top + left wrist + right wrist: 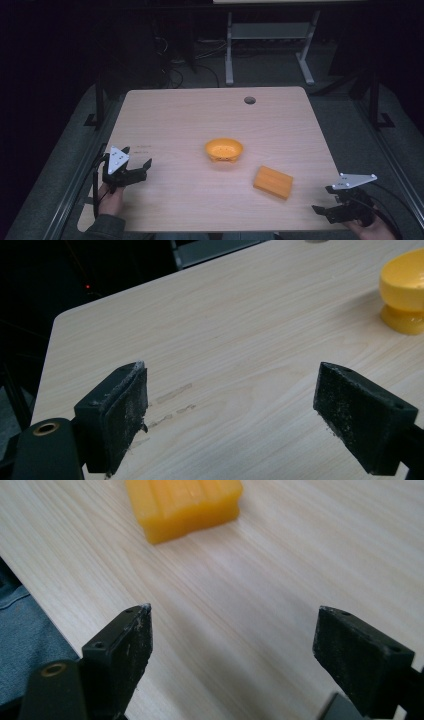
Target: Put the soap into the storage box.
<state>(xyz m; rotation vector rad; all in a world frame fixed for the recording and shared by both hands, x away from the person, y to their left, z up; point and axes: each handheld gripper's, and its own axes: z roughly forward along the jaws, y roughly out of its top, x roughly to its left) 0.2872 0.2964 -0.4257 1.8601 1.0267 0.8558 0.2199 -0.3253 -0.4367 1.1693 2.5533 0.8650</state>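
Observation:
An orange soap dish point(224, 149) with small holes stands near the middle of the wooden table point(190, 115); its yellow side point(404, 289) shows at the far right of the left gripper view. An orange ridged block point(273, 182) lies flat to the dish's right and nearer the front; the right gripper view has it point(182, 505) at the top. My left gripper point(137, 169) rests open at the table's left front, aimed toward the dish, with nothing between its fingers point(120, 410). My right gripper point(325, 202) is open at the right front corner, pointing at the block, its jaws wide apart.
A round cable hole point(249, 100) sits near the table's far edge. Behind the table stands a grey metal frame point(267, 35) with cables on the floor. Faint scuff marks point(172, 400) lie on the wood ahead of the left gripper. Blue fabric point(25, 630) shows past the table's front edge.

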